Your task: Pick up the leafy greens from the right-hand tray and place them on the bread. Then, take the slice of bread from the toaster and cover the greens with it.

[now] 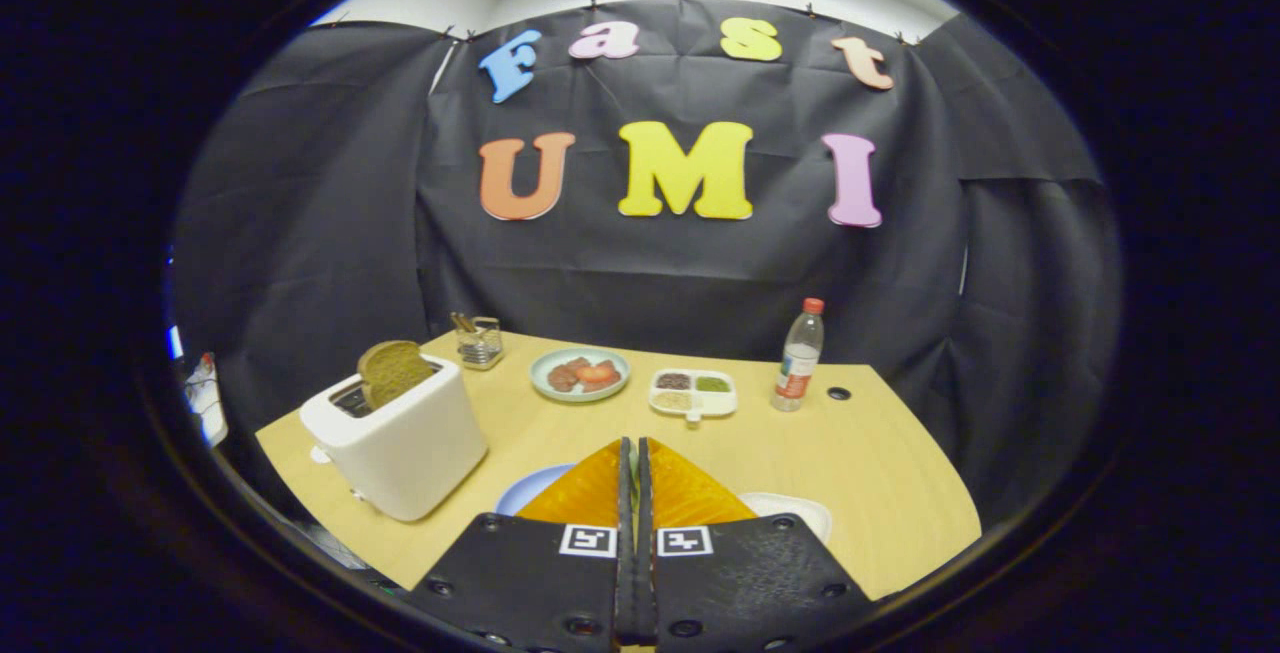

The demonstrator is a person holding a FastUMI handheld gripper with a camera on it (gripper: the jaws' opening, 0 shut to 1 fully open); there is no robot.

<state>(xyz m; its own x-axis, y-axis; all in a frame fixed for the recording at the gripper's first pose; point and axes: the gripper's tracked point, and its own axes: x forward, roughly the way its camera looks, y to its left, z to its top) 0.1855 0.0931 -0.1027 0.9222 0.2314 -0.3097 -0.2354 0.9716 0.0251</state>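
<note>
My gripper point(636, 445) hangs above the near part of the wooden table point(860, 453), its two fingers pressed together and shut. A thin pale sliver shows in the seam between them; I cannot tell what it is. A blue plate point(527, 491) peeks out under the left finger and a white tray point(800, 511) under the right one; their contents are hidden by the fingers. To the left stands a white toaster point(400, 443) with a brown bread slice point(392, 371) sticking up from its slot.
Beyond the fingers lie a pale green plate point(545, 383) with meat and tomato slices, a white divided dish point(693, 411) of seasonings and a clear bottle point(798, 358) with a red cap. A small glass holder point(480, 341) stands behind the toaster. Black cloth walls close in the table.
</note>
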